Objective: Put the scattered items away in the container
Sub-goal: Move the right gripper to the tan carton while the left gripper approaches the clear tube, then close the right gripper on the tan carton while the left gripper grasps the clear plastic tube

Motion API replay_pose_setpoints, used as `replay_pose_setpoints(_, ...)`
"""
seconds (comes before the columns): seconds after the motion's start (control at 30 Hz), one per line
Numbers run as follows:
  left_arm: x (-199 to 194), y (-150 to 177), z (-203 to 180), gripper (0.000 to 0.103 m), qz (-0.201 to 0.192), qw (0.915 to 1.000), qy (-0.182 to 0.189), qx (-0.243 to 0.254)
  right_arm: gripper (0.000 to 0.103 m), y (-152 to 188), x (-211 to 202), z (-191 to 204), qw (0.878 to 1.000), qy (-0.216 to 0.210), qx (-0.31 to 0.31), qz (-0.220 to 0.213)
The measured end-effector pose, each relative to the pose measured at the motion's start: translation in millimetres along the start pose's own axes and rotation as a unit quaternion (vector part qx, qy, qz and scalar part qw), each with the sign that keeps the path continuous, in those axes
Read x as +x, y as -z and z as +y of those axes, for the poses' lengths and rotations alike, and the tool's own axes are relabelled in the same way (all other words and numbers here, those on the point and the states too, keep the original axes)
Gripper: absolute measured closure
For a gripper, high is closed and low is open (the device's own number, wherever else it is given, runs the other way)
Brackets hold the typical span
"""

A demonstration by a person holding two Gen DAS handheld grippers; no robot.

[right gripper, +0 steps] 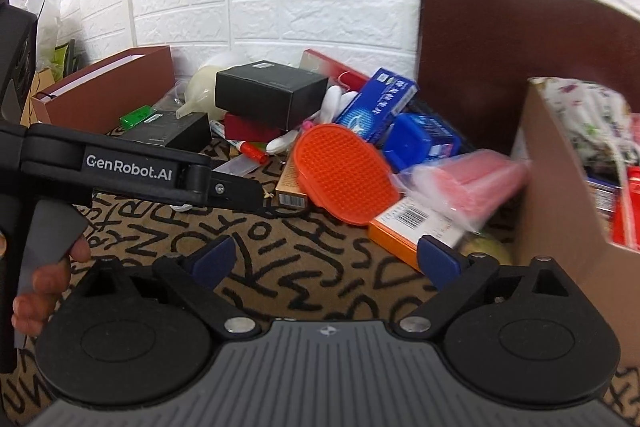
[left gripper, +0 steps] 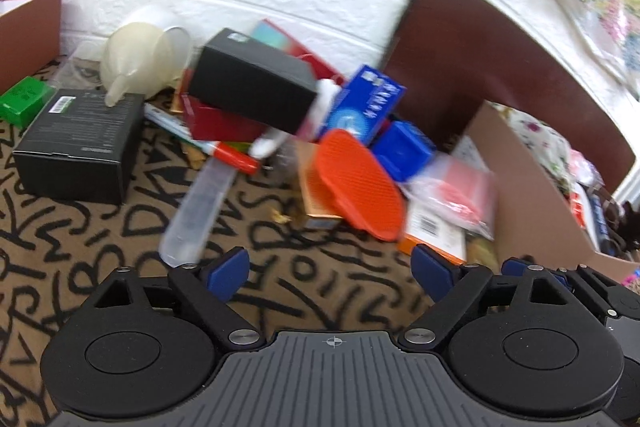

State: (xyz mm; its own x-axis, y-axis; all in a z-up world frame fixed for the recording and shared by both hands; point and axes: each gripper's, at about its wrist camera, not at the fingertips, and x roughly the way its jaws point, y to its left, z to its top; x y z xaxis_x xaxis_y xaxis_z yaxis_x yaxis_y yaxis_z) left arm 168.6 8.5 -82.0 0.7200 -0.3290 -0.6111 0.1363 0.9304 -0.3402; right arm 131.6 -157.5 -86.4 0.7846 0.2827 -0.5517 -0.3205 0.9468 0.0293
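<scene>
On the tan cloth (right gripper: pixel 320 267) with black scribbled letters, below a white brick wall, both my left gripper (left gripper: pixel 328 273) and right gripper (right gripper: pixel 326 259) hang released and empty short of the heaped clutter beside the brown cardboard box (right gripper: pixel 560 195), and I reckon a hasty grab at the orange bristled oval pad (right gripper: pixel 344 173) could topple the tilted black carton (right gripper: pixel 272 99) above.

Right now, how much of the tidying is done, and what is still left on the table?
Done: the cardboard box at the right already holds some items. In hand: nothing; the left gripper and the right gripper are both open and empty. Left: the pile, including the orange brush, the blue box and the black box.
</scene>
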Motion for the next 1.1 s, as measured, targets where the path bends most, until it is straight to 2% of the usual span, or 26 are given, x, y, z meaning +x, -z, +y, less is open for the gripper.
replay_pose_setpoints(0.2,15,-10,26,0.021,0.002,0.9995,-0.028,-0.009,0.018,-5,34,2,1.000,-0.024,0.000,0.015)
replay_pose_setpoints(0.43,30,-21,40,0.026,0.003,0.9985,-0.054,0.013,0.035,-8,65,6,0.997,-0.064,0.007,0.039)
replay_pose_setpoints(0.53,33,-22,45,0.026,0.005,0.9980,-0.062,0.015,0.036,-8,74,9,0.996,-0.075,0.006,0.045)
replay_pose_setpoints(0.63,43,-21,51,0.027,0.024,0.9971,-0.070,0.016,0.036,-7,84,9,0.996,-0.076,0.012,0.050)
replay_pose_setpoints(0.77,50,-18,49,0.031,0.020,0.9956,-0.083,0.040,0.036,-9,93,6,0.996,-0.070,0.027,0.044)
replay_pose_setpoints(0.8,51,-18,49,0.033,0.021,0.9951,-0.087,0.043,0.036,-11,95,5,0.996,-0.069,0.032,0.043)
replay_pose_setpoints(0.93,57,-22,50,0.058,0.015,0.9937,-0.103,0.042,0.037,-15,104,2,0.996,-0.063,0.057,0.038)
replay_pose_setpoints(0.97,58,-23,51,0.061,0.016,0.9935,-0.105,0.042,0.037,-15,106,2,0.996,-0.061,0.061,0.036)
replay_pose_setpoints(1.0,58,-23,51,0.070,0.020,0.9933,-0.106,0.042,0.041,-16,108,2,0.996,-0.058,0.065,0.035)
replay_pose_setpoints(1.03,57,-23,52,0.074,0.021,0.9931,-0.107,0.043,0.052,-16,109,2,0.996,-0.054,0.069,0.035)
replay_pose_setpoints(1.1,56,-23,51,0.076,0.024,0.9930,-0.106,0.046,0.064,-17,110,1,0.995,-0.051,0.075,0.036)
